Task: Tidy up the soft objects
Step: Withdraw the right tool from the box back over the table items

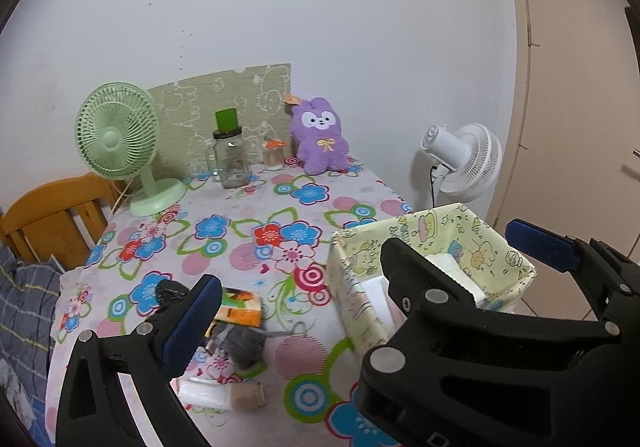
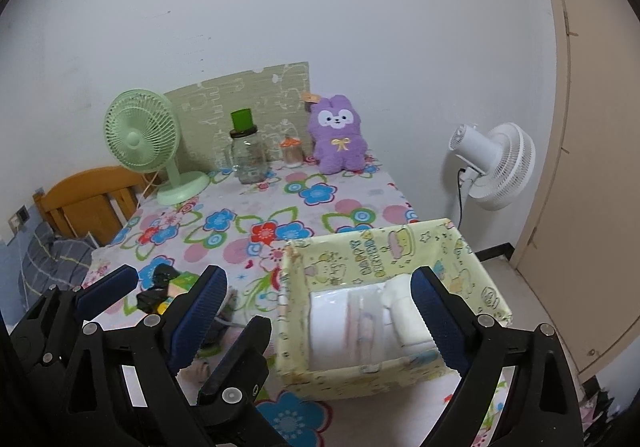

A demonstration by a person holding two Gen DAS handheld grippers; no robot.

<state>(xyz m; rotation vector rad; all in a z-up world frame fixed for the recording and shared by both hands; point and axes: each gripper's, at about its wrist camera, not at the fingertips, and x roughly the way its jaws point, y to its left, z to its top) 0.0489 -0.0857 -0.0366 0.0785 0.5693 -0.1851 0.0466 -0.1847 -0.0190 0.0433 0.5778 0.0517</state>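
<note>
Right gripper [image 2: 318, 273]: my two fingers stand wide apart and clamp nothing; the yellow box [image 2: 472, 259] lies ahead, framed between them
Left gripper [image 1: 318, 281]: from my right wrist its fingers show spread wide at 8 o'clock, nothing between the pads; it overlaps my right gripper
Box contents: white rolls [image 2: 348, 323] lie on their sides inside; the smaller one sits just beside my right pad
Loose pile: from my left wrist, at 7 o'clock on the flowered tablecloth [image 1: 304, 231]; grey cloth [image 1: 244, 345], orange-and-green pack [image 1: 240, 305], black bag [image 1: 172, 289], white pack [image 1: 204, 393] nearest the edge
Purple rabbit [image 1: 320, 137]: upright at 12 o'clock, against the wall
Far edge: green fan [image 1: 116, 139] at 10 o'clock; glass jar [image 1: 230, 159] with a green cup on top
Off the table: white fan [image 1: 468, 163] at 2 o'clock
</note>
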